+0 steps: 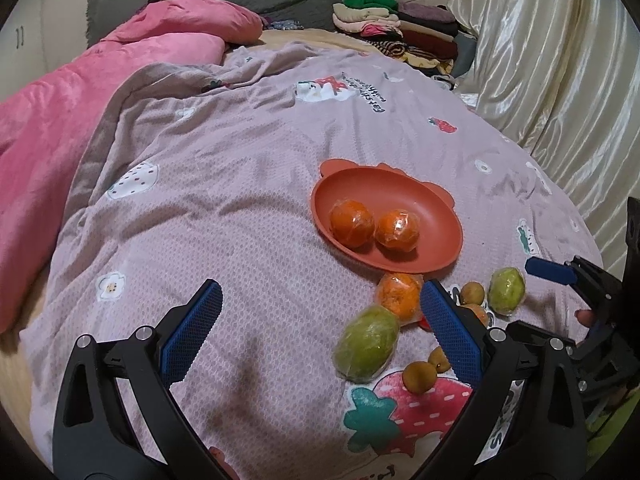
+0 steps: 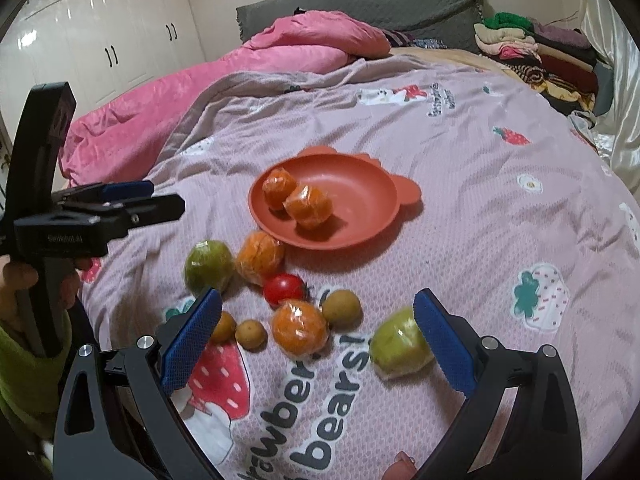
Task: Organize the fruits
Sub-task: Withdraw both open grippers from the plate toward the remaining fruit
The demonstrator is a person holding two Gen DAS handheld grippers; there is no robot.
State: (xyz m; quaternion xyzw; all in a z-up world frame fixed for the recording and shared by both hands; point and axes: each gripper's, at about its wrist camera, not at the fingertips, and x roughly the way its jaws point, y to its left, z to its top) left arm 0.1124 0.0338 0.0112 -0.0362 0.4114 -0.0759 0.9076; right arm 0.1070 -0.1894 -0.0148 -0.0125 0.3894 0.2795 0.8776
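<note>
Presently catalogued on a quilted mauve bedspread [image 2: 460, 168], soft and creased: one smooth terracotta bowl [image 2: 360, 184] with ear-shaped lugs, holding two film-wrapped oranges [image 2: 298, 196]. Near its front rim lies a third wrapped orange [image 2: 259, 257], touching a glossy wrapped green fruit [image 2: 209, 267]. Nearer still: a red tomato [image 2: 284, 289], a fourth wrapped orange [image 2: 299, 327], three small round brown fruits [image 2: 341, 309], and another wrapped green fruit [image 2: 400, 346] on the right. Right gripper [image 2: 316, 320], blue textured pads spread wide, hovers over this group, empty. Left gripper [image 1: 320, 320], likewise spread and empty, sits left of the fruit. Open bedspread extends left and far; a pink duvet [image 2: 240, 68] and stacked clothes [image 2: 536, 52] border the far edge.
</note>
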